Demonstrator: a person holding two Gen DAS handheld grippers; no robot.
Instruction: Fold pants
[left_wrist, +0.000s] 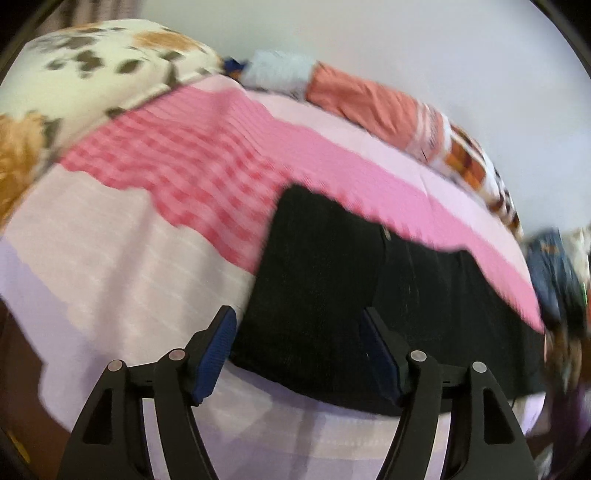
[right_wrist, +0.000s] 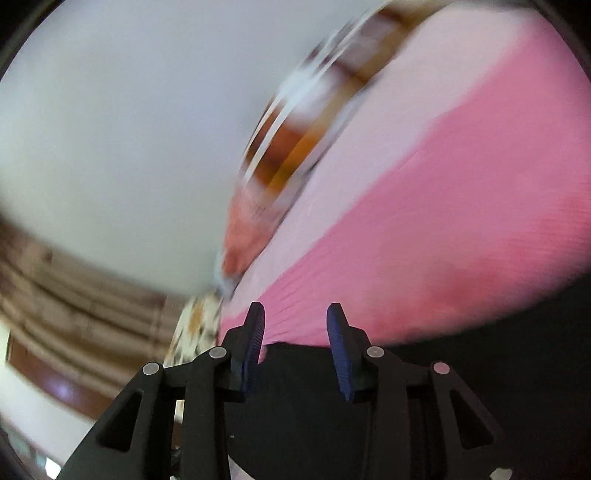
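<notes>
Black pants (left_wrist: 332, 288) lie folded flat on a pink and lilac bedspread (left_wrist: 110, 258). My left gripper (left_wrist: 299, 350) is open, its blue pads hovering over the near left corner of the pants, holding nothing. In the right wrist view the pants (right_wrist: 303, 398) fill the bottom, below and between the fingers. My right gripper (right_wrist: 295, 347) is open over an edge of the pants, with nothing held. Both views are motion-blurred.
A cream pillow with brown and orange patches (left_wrist: 92, 62) lies at the far left. Orange and patterned clothes (left_wrist: 373, 103) are heaped along the far edge by a white wall (left_wrist: 443, 55). Blue clothing (left_wrist: 554, 273) lies at the right. A curtain (right_wrist: 74, 295) shows at left.
</notes>
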